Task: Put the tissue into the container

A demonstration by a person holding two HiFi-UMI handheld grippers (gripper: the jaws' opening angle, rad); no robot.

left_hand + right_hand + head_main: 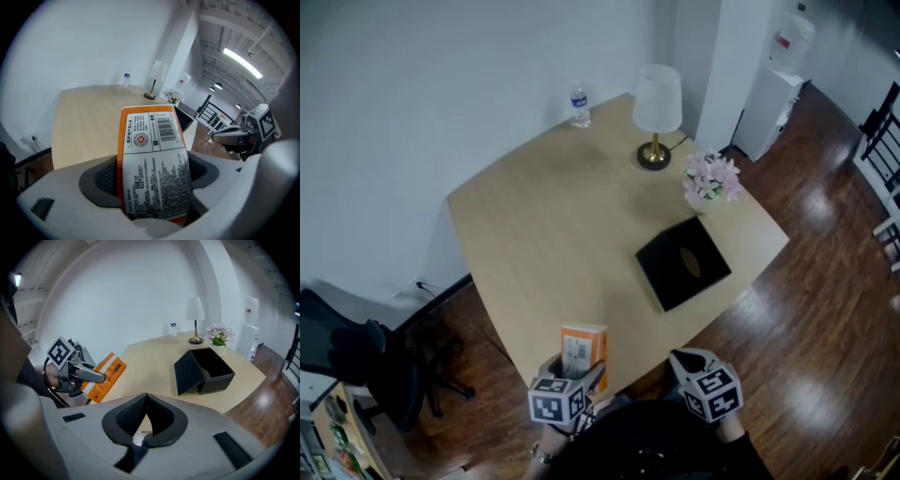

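Orange and white, the tissue pack [583,349] stands upright in my left gripper [579,373], both pads pinching its lower end while the printed face looks back at my camera. It hangs over the near edge of the table [525,234], clear of the top. My right gripper [146,401] has its fingers pressed together with nothing between them, and it waits beside the left, doing no work.

The black container [218,382] sits at about one o'clock from the pack in the head view, well apart from it, its lid tipped open on the side nearest me. So the step in hand, as I judge it, is the carry.

To do it well I should keep the pinch firm, since only the bottom of the pack is gripped and the tall free end could swing. I would go over the raised lid, not into it, and bring the pack down into the open mouth from above. The flowers [711,180] stand just beyond the box at twelve o'clock, so I should not overshoot. I would spread the fingers only once the pack is inside the walls.
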